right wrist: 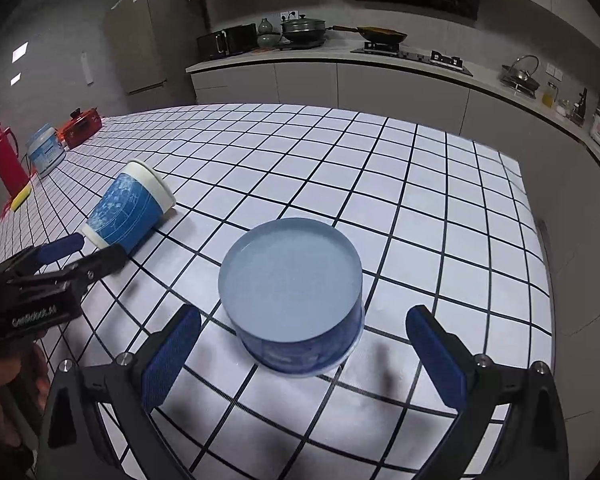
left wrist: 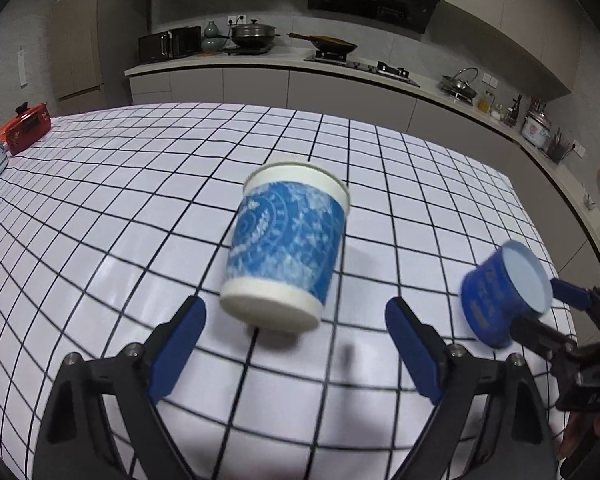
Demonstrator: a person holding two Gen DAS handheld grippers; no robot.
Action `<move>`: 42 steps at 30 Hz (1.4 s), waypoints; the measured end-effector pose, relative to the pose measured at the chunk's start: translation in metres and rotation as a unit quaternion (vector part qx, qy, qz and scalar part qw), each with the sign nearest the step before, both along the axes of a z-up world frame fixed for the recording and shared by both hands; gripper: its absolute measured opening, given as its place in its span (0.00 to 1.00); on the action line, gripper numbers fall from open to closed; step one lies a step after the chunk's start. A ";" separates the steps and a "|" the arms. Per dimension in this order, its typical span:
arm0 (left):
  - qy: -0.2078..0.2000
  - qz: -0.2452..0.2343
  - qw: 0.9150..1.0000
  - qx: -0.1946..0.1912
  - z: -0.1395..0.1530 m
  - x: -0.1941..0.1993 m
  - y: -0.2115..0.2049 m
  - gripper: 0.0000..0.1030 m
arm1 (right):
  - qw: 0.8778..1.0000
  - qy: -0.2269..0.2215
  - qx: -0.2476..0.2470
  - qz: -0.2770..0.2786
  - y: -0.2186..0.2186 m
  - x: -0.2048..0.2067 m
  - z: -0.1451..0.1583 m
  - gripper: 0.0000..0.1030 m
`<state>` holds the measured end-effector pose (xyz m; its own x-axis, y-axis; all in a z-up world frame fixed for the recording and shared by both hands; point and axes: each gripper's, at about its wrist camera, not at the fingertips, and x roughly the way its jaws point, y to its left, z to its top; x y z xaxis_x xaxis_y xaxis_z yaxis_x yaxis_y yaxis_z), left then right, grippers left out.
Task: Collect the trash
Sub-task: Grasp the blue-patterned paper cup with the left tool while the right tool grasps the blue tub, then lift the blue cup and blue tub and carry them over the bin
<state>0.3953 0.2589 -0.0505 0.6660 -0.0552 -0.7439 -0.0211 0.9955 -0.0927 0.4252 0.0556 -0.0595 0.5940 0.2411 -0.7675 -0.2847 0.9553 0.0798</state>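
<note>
Left tongs: the left gripper has its blue pads spread wide, nothing pinched, angled down at the table.
Cup: a white paper cup with a blue patterned sleeve stands just ahead of those pads, base nearest the tips, centred on the gap and not touched; it looks tilted, though the lens may be doing that.
Right tongs: the right gripper is also wide open, holding nothing.
Tub: a round, low blue tub with a pale flat lid sits just ahead of the right pads, centred on the gap, clear space on either side.
Spacing: cup and tub stand well apart, tub to the cup's right.
Edges: the tub is nearer the table's right edge, with open cloth beyond both items.
Far corner: a red lidded pot, a pale blue tub and a red flask cluster at the left.
Surface: a white tablecloth with a black grid.
Room: a kitchen counter with pans runs behind.
</note>
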 end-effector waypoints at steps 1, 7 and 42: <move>0.001 0.001 1.000 -0.001 -0.001 0.004 0.002 0.89 | 1.000 0.001 -0.001 0.001 0.001 0.002 -0.001 1.00; 0.011 -0.004 1.000 0.008 -0.008 0.021 0.006 0.82 | 1.000 0.002 -0.011 0.007 0.008 0.006 -0.004 0.99; -0.027 -0.122 0.992 -0.021 0.040 -0.070 -0.158 0.60 | 0.997 -0.036 0.017 -0.063 -0.155 -0.074 0.044 0.75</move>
